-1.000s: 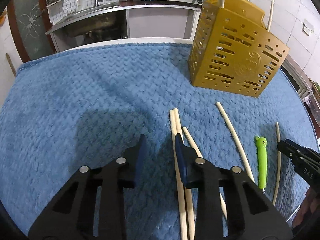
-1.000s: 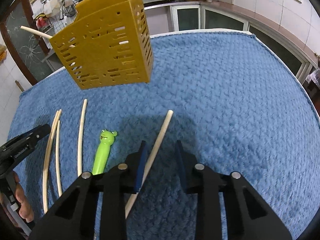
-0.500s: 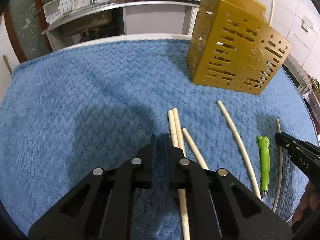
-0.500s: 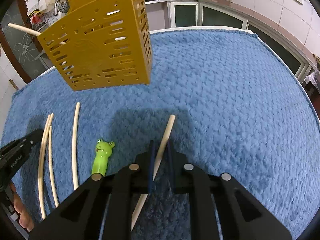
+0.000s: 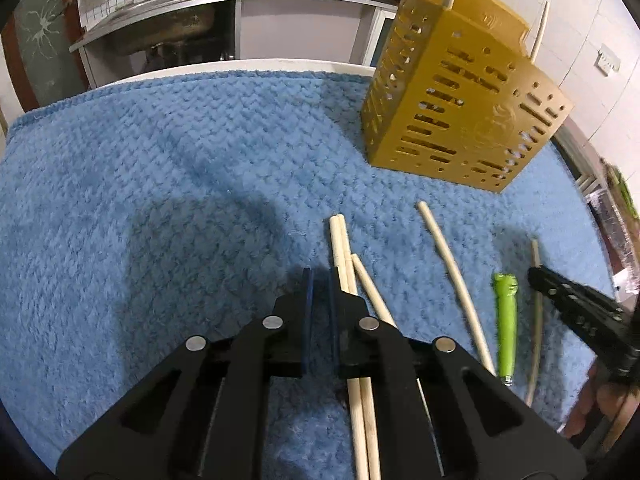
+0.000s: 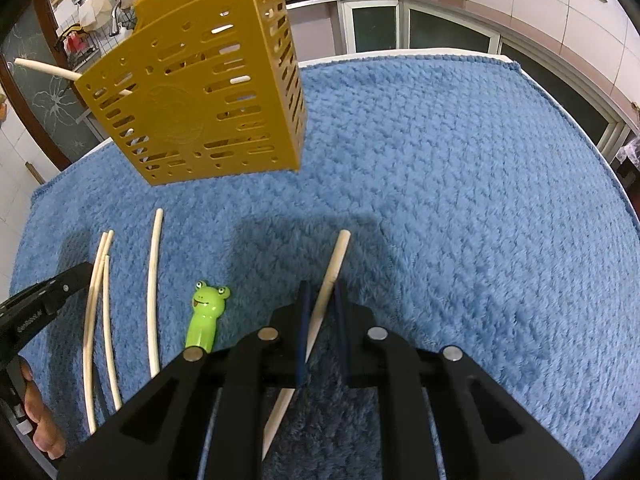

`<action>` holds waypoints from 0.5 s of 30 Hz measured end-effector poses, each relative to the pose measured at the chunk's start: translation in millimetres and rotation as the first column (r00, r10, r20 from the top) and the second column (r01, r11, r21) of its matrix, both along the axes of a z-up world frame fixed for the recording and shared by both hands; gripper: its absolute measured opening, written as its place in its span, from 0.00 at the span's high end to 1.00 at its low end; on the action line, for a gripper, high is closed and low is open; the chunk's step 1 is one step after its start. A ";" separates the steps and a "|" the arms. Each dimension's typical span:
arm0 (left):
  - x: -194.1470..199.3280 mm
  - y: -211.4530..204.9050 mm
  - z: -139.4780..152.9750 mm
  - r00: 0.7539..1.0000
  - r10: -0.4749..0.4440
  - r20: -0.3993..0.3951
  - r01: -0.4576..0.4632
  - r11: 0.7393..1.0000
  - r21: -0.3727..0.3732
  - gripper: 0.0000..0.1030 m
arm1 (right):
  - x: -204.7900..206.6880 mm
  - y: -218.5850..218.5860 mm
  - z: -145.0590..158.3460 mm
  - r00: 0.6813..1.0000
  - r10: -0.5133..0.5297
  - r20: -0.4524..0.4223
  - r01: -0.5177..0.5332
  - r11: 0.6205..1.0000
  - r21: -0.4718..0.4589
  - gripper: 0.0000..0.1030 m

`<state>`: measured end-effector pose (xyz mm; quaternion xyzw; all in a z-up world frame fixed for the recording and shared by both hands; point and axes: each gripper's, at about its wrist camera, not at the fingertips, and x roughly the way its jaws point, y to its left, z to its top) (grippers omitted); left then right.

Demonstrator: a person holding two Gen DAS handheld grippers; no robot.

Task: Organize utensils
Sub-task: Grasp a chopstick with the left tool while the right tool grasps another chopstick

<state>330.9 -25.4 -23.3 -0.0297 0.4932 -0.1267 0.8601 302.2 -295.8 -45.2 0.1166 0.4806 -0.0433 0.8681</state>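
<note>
1. I judge the job partly done: the gold holder [image 6: 200, 92] stands at the far side of the blue towel [image 6: 460, 200] on the bench, and it already has at least two sticks poking out of its top.

2. Left on the towel I count five chopsticks and one green frog utensil [image 6: 204, 316]. So most of the pieces are not yet in the holder.

3. My right hand-held gripper [image 6: 321, 300] has its jaws drawn in around one chopstick [image 6: 334, 268], which runs between the pads and points toward the holder. The pads look very near the wood, but I cannot tell whether they are pressing it or leaving a sliver of gap. The stick seems to lie on the towel, not lifted.

4. My left hand-held gripper [image 5: 319, 286] has its jaws nearly together with only a narrow slot between them, and nothing sits in that slot. The pair of chopsticks [image 5: 340, 248] lies just to the right of it, passing under the right finger.

5. One more chopstick touches that pair, and a lone chopstick [image 5: 452, 264] lies between them and the frog.

6. What remains, as I read it: lift the right stick, drop it in the holder, then re-aim the left gripper at the pair and clear the rest.
</note>
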 end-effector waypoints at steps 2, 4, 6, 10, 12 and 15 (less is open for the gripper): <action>-4.7 -3.5 6.1 1.000 -0.015 0.016 0.015 1.000 0.013 0.95 | 0.3 0.2 0.0 1.000 0.000 -0.001 0.000 1.000 -0.002 0.88; -5.1 -8.0 6.9 0.999 -0.028 0.021 0.027 0.999 0.033 0.95 | 0.5 0.7 0.0 1.000 0.002 -0.002 -0.002 1.000 -0.005 0.88; -3.3 -11.0 3.3 0.999 -0.036 0.004 0.036 0.999 0.032 0.95 | 0.8 0.6 -0.1 1.000 0.002 -0.002 -0.002 1.000 -0.003 0.88; -1.3 -11.0 -1.0 1.000 -0.026 0.009 0.026 0.998 0.056 0.94 | 0.4 -0.5 0.1 1.000 0.005 -0.006 -0.005 1.000 0.003 0.88; -1.0 -8.5 -1.3 1.000 -0.028 0.001 0.028 0.998 0.051 0.94 | 0.6 -0.4 -0.1 1.000 0.006 -0.008 -0.006 1.000 0.003 0.88; 0.3 -8.7 -2.6 1.000 -0.030 -0.003 0.030 0.998 0.054 0.94 | 2.0 1.6 -0.1 1.000 0.007 -0.012 -0.007 1.000 -0.011 0.88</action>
